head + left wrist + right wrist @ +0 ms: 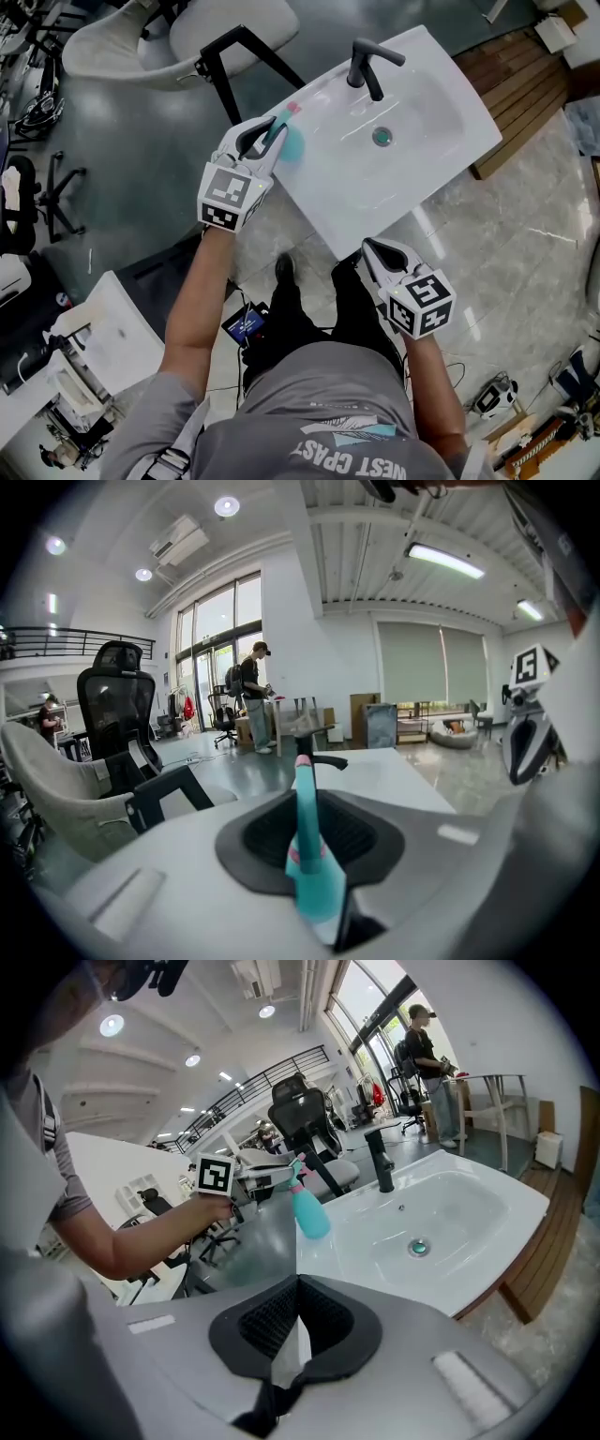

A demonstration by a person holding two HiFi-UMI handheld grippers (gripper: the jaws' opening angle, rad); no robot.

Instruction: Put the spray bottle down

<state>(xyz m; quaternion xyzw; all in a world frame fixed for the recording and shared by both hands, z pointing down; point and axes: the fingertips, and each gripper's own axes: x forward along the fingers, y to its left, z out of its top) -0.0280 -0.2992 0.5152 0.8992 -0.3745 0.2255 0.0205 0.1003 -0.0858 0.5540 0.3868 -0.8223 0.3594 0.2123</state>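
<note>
My left gripper (267, 137) is clamped on the spray bottle (292, 142), pads pressing it from both sides. In the left gripper view the bottle (315, 878) rises right out of the jaws. It has a slim turquoise neck with a small pink tip at the top and a pink band where the neck meets the wider body. The body is the same turquoise and goes paler towards its lower end.

From the right gripper view the bottle (309, 1211) shows side on: a rounded, smooth teal body, a pink collar and a teal spray head. It is tilted, with its head towards my left gripper (279, 1172).

From the head view, the bottle is at the left edge of the white sink (339, 208), over the flat rim. The black faucet (367, 64) and the drain (382, 137) are well apart from it. I can't tell whether the base touches the rim or hangs just above it.

My right gripper (372, 249) is low, near the sink's front corner, close to my body. Its jaws are together with nothing between them, as the right gripper view (298, 1283) shows.
</note>
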